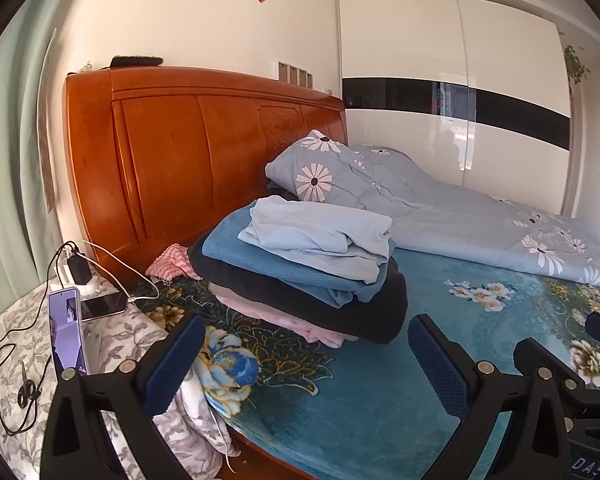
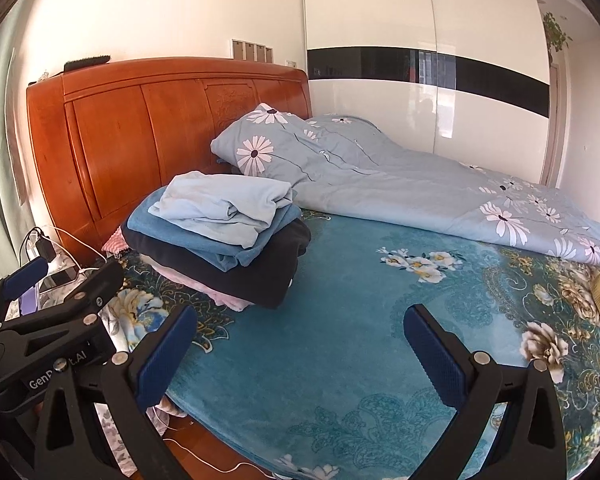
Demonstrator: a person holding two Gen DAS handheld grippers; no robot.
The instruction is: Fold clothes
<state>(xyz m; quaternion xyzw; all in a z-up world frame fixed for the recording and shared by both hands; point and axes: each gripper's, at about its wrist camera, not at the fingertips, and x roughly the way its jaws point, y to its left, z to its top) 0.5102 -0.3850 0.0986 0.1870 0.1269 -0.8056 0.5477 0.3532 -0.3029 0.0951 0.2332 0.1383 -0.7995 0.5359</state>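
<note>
Folded stack beyond empty right claw

Ahead of you the teal floral bedspread lies bare; a stack of folded clothes blocks the left, a rumpled grey daisy-print quilt the far side.

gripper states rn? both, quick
Left gripper: open, holding nothing, above the bed blanket.
Right gripper: open, holding nothing, short of the folded clothes stack.
</note>
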